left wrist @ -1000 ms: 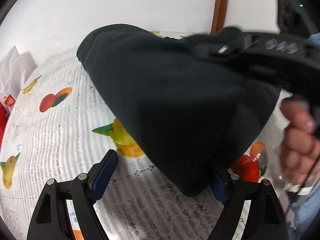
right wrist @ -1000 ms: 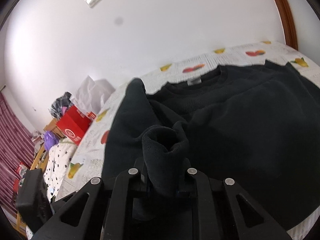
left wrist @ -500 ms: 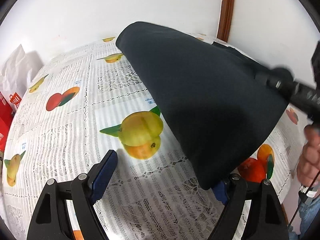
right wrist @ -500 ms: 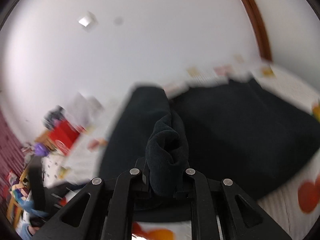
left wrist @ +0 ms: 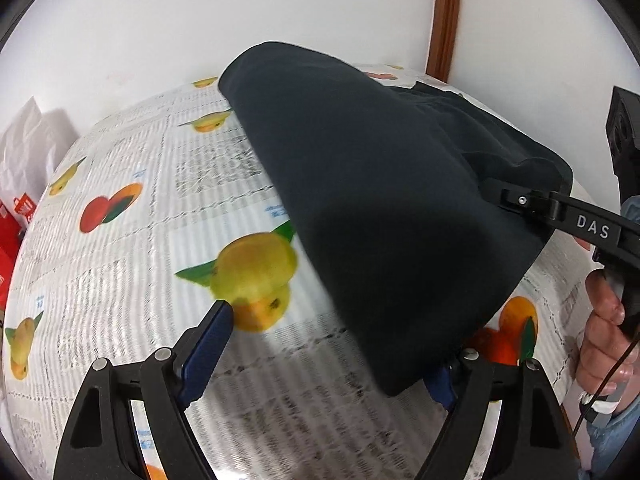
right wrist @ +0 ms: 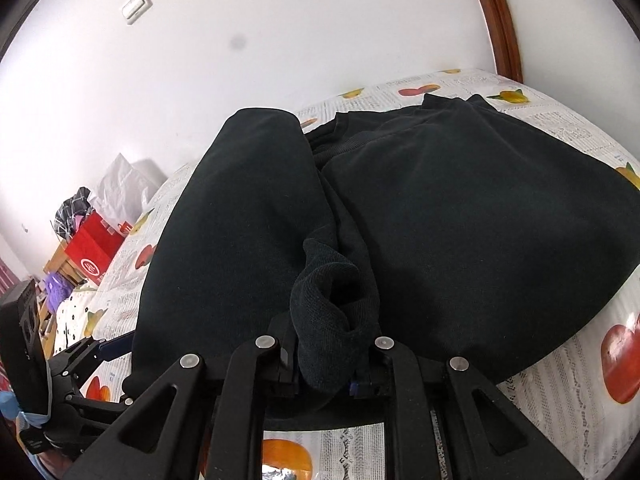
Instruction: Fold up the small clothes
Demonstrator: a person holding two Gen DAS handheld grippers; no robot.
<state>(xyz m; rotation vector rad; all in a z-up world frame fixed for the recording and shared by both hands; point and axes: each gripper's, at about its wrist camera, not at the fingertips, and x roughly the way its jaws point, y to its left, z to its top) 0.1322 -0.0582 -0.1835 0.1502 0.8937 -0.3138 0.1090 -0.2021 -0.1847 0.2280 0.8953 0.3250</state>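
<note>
A black sweatshirt (left wrist: 372, 184) lies on a table covered with a fruit-print cloth (left wrist: 120, 264). In the right wrist view the sweatshirt (right wrist: 460, 216) has one side folded over, and my right gripper (right wrist: 326, 364) is shut on its ribbed cuff (right wrist: 328, 312). That gripper also shows in the left wrist view (left wrist: 496, 194), at the garment's right edge. My left gripper (left wrist: 328, 356) is open and empty; its right finger is partly under the sweatshirt's near corner, its left finger (left wrist: 208, 344) over bare cloth.
White walls stand behind the table, with a brown door frame (left wrist: 444, 16) at the far right corner. A red box (right wrist: 94, 252) and white bags (right wrist: 124, 188) sit beyond the table's left end. A wall switch (right wrist: 137, 5) is high up.
The right gripper has carried the cuff and sleeve across the sweatshirt body and lowered it. The folded fabric has settled towards the table. The left gripper stayed open near the corner.
</note>
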